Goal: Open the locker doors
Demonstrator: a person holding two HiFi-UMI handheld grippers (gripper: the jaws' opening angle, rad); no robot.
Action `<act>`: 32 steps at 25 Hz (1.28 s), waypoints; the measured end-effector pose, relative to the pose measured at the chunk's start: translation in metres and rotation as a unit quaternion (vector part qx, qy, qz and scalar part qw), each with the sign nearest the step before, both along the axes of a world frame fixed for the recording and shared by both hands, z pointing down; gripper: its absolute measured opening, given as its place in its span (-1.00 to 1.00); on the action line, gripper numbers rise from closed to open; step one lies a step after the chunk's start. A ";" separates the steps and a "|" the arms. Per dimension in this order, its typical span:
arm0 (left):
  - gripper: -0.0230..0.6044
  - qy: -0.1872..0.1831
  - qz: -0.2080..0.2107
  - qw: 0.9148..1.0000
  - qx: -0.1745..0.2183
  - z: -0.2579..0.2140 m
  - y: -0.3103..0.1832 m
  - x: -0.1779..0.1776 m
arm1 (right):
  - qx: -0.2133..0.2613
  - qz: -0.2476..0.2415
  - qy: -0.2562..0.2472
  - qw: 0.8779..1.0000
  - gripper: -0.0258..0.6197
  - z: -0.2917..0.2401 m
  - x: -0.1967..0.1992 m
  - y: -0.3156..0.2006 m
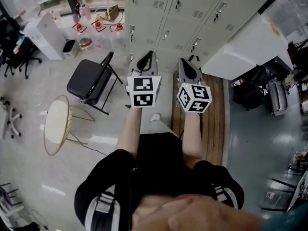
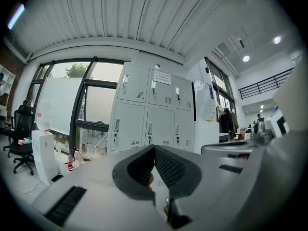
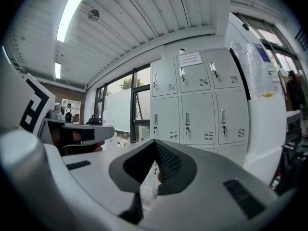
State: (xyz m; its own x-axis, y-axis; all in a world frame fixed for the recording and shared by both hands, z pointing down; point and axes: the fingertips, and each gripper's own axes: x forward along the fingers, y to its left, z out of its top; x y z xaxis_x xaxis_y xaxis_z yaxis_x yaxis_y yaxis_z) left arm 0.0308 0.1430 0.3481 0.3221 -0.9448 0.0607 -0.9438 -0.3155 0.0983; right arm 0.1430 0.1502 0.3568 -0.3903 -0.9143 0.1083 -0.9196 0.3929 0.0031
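The grey lockers point(image 2: 149, 110) stand ahead of both grippers, well apart from the fingers, with every door in view closed. The left gripper point(image 2: 155, 147) and the right gripper point(image 3: 154, 141) are side by side, each with fingers clenched tip to tip on nothing.

This looks like an office or lab workroom. A bank of grey metal lockers point(image 2: 149, 112) lines the far wall. A black swivel chair point(image 2: 21, 138) sits far left by tall windows point(image 2: 98, 105). A folding chair point(image 1: 91, 81) stands on the pale floor point(image 1: 29, 177), and the ribbed ceiling point(image 2: 144, 18) carries a strip light point(image 3: 67, 18).
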 end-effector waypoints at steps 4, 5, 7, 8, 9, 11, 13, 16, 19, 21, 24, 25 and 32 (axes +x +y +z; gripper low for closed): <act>-0.89 0.006 0.000 1.000 -0.001 0.001 -0.014 -0.002 | 0.004 -0.005 0.000 1.000 -0.87 0.000 -0.003 -0.014; -0.89 0.005 0.001 1.000 0.000 0.001 -0.018 -0.001 | 0.004 -0.003 -0.002 1.000 -0.87 0.001 -0.001 -0.019; -0.89 -0.002 0.001 1.000 0.001 0.003 -0.029 0.001 | 0.001 -0.002 -0.006 1.000 -0.87 0.005 0.001 -0.032; -0.89 -0.006 0.001 1.000 0.000 0.004 -0.035 0.001 | 0.000 -0.004 -0.009 1.000 -0.87 0.007 0.000 -0.039; -0.89 -0.010 0.000 1.000 -0.001 0.004 -0.042 0.000 | 0.000 -0.006 -0.012 1.000 -0.87 0.008 -0.002 -0.046; -0.89 -0.014 -0.001 1.000 -0.002 0.003 -0.056 0.000 | 0.000 -0.009 -0.018 1.000 -0.87 0.008 -0.003 -0.061; -0.89 -0.015 -0.001 1.000 0.000 0.002 -0.075 0.002 | 0.003 -0.012 -0.018 1.000 -0.87 0.008 -0.003 -0.078; -0.89 -0.018 0.003 1.000 -0.001 0.001 -0.107 0.010 | 0.010 0.000 -0.021 1.000 -0.87 0.008 0.009 -0.109; -0.89 -0.010 0.029 0.999 0.010 -0.008 -0.130 0.033 | 0.009 0.033 -0.033 0.999 -0.87 0.006 0.039 -0.141; -0.89 -0.010 0.044 0.999 0.015 -0.013 -0.146 0.046 | 0.008 0.045 -0.041 0.998 -0.87 0.003 0.051 -0.162; -0.89 -0.022 0.052 0.998 0.007 -0.009 -0.174 0.056 | 0.005 0.048 -0.047 0.998 -0.87 0.003 0.056 -0.191; -0.89 -0.024 0.051 0.998 0.003 -0.006 -0.182 0.056 | 0.004 0.046 -0.047 0.998 -0.87 0.005 0.056 -0.200; -0.89 -0.035 0.030 0.999 -0.002 -0.005 -0.236 0.046 | 0.000 0.026 -0.051 0.998 -0.87 0.007 0.046 -0.258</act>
State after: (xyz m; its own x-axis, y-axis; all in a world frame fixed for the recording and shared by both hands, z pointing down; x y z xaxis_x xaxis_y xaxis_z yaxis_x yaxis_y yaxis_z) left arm 0.0763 -0.0935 0.3436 0.3721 -0.9239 0.0887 -0.9282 -0.3706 0.0337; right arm 0.1885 -0.1080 0.3635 -0.3517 -0.9334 0.0709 -0.9341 0.3450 -0.0915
